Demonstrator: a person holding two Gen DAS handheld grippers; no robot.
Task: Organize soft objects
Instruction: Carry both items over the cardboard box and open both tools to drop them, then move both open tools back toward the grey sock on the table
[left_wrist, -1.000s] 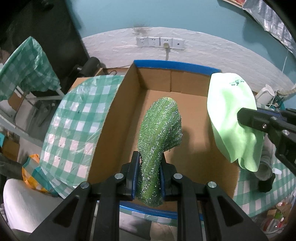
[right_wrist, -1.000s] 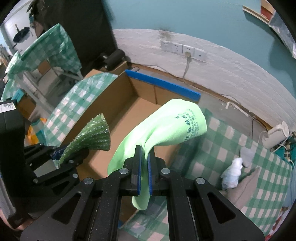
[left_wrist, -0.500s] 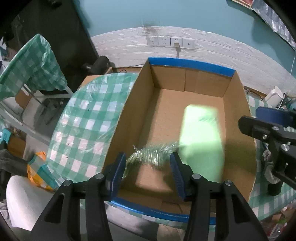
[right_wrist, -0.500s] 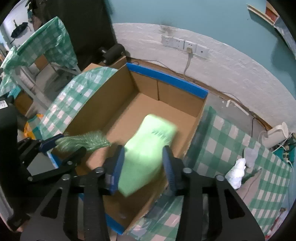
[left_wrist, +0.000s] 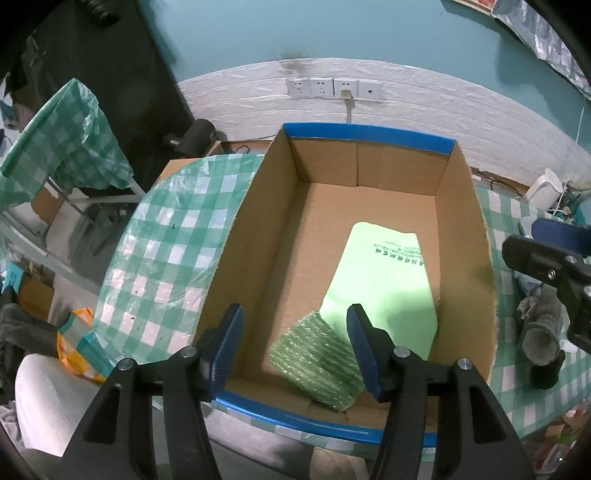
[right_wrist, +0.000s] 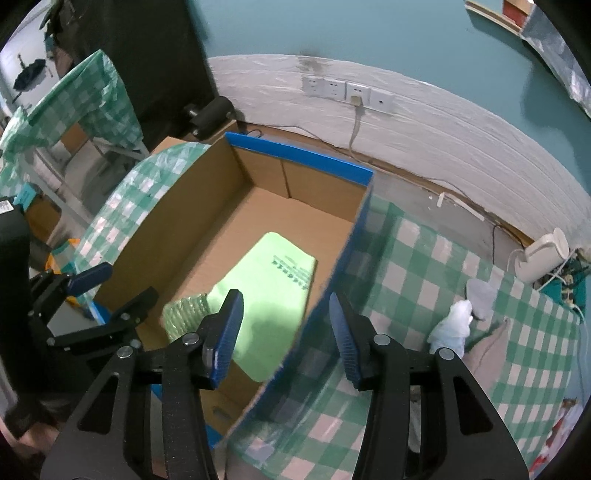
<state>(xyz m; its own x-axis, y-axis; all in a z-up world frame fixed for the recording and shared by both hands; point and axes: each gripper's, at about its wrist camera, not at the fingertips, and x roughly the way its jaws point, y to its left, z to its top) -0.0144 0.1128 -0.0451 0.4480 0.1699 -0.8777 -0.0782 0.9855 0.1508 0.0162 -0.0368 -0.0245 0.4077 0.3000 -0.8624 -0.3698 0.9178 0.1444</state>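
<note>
Left gripper (left_wrist: 295, 343): jaws spread wide, blue-padded fingers (left_wrist: 226, 345) splayed apart, nothing between them, angled downward. Right gripper (right_wrist: 286, 334): likewise spread wide and holding nothing, blue pads (right_wrist: 341, 338) facing inward, angled downward, just to the right of the left one.

Box (left_wrist: 461, 236): brown, blue rim
Cloth (left_wrist: 384, 280): pale green; dark print
Scrubber (left_wrist: 314, 365): glittery green
Tablecloth (left_wrist: 166, 251): green-white check

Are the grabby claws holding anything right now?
No, nothing. The left gripper and right gripper both have open jaws. The sparkly green scrubbing cloth and light green cloth lie loose inside the cardboard box.
</note>
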